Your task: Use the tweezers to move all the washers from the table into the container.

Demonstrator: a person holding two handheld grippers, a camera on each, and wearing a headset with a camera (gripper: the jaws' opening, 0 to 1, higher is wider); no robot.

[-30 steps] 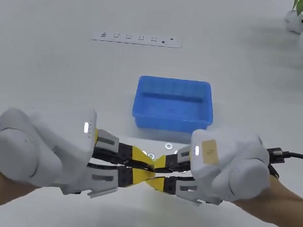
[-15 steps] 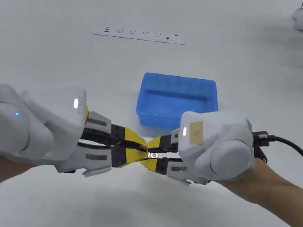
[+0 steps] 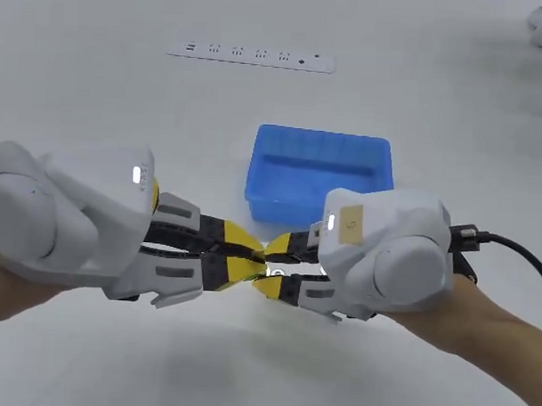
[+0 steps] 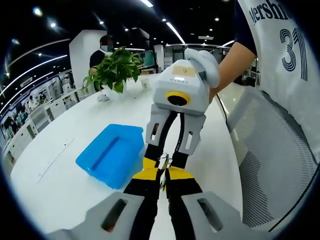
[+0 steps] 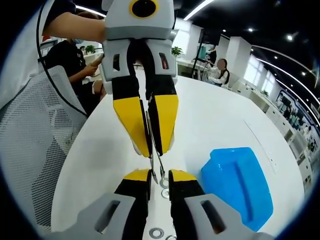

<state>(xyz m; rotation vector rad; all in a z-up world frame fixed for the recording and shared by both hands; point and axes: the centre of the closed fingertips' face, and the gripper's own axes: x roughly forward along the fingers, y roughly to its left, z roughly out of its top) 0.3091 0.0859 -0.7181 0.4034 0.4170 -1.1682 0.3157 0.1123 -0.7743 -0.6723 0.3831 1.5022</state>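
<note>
Thin metal tweezers [image 5: 159, 162] — flat round washers [image 5: 152, 233]

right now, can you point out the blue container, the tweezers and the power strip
blue container [image 3: 284, 206]: head view, on its near outer wall.
tweezers [image 5: 153, 165]: right gripper view, on a bare metal prong near the tips.
power strip [image 3: 251, 55]: head view, on the middle of its body.

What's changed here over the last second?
Both grippers, left and right, have drifted slightly toward the container, tips still meeting at the tweezers. Nothing was visibly picked up or released. Washers still lie on the table; container and power strip are unmoved.
</note>
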